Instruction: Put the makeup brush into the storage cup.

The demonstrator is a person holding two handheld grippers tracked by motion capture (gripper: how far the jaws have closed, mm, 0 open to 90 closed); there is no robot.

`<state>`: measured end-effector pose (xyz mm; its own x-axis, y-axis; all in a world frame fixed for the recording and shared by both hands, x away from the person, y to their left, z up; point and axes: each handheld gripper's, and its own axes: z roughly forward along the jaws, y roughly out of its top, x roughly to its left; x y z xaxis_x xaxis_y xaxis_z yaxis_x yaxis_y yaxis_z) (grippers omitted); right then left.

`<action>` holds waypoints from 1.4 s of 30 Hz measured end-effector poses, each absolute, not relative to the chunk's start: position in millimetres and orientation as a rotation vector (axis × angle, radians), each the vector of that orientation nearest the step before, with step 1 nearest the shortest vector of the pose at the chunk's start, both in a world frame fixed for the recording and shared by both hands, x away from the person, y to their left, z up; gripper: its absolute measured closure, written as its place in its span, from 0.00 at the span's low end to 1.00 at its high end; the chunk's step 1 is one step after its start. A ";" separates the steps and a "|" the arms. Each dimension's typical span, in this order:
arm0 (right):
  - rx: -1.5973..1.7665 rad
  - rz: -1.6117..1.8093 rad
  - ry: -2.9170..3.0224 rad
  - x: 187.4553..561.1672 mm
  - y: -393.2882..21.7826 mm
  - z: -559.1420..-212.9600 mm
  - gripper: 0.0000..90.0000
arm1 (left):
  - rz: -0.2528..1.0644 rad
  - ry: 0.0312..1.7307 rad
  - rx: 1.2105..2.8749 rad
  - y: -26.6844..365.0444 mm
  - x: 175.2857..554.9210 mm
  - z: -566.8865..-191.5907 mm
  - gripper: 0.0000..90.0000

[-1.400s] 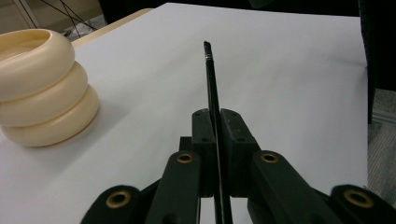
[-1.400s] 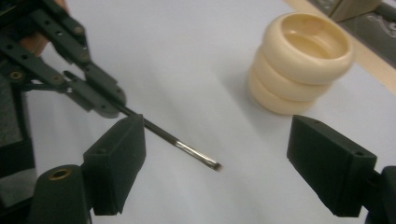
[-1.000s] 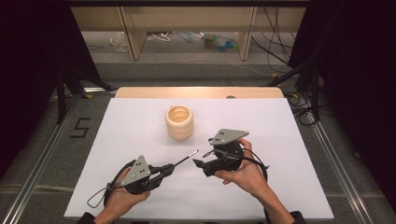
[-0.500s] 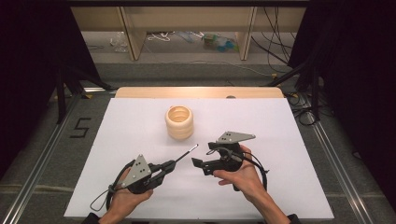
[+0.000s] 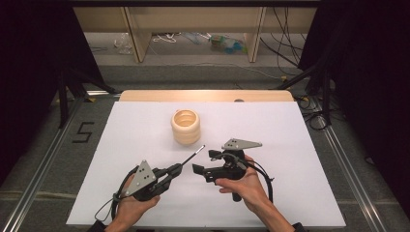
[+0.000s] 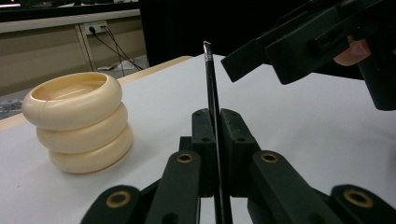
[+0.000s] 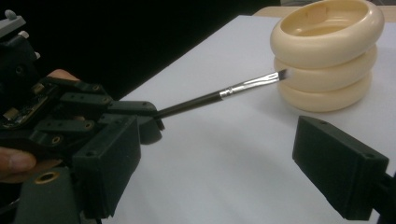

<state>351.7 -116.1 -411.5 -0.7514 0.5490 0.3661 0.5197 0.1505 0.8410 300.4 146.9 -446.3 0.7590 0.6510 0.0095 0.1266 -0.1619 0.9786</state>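
A thin black-handled brush (image 5: 191,155) with a silver ferrule is clamped in my left gripper (image 5: 175,169), which is shut on its handle near the table's front. In the left gripper view the handle (image 6: 210,84) rises straight from between the closed jaws of the left gripper (image 6: 215,126). A cream holder of three stacked rings (image 5: 185,125) stands mid-table, beyond the brush tip. My right gripper (image 5: 203,163) is just right of the brush, pointing left, open with nothing between its fingers. In the right gripper view the brush (image 7: 224,93) reaches toward the holder (image 7: 327,56) above the open right gripper (image 7: 224,154).
A white sheet (image 5: 290,145) covers the table, with a wooden edge (image 5: 208,95) at the far side. Beyond it are shelf legs and cables on the floor. Metal rails run along both sides of the table.
My right gripper has sunk a little toward the table, its jaws edging left toward the brush. The left gripper and brush have not moved.
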 end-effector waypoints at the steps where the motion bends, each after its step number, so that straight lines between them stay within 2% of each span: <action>1: 1.100 1.712 2.370 351.5 -116.0 -411.3 0.18 | 0.520 0.616 1.696 146.3 300.0 -446.1 0.94; 12: 1.095 1.803 2.335 351.5 -108.2 -413.6 0.20 | 0.557 0.572 1.671 144.1 297.7 -442.6 0.94; 42: 1.045 1.961 2.295 350.7 -107.7 -412.5 0.52 | 0.560 0.528 1.653 136.1 289.4 -440.5 0.94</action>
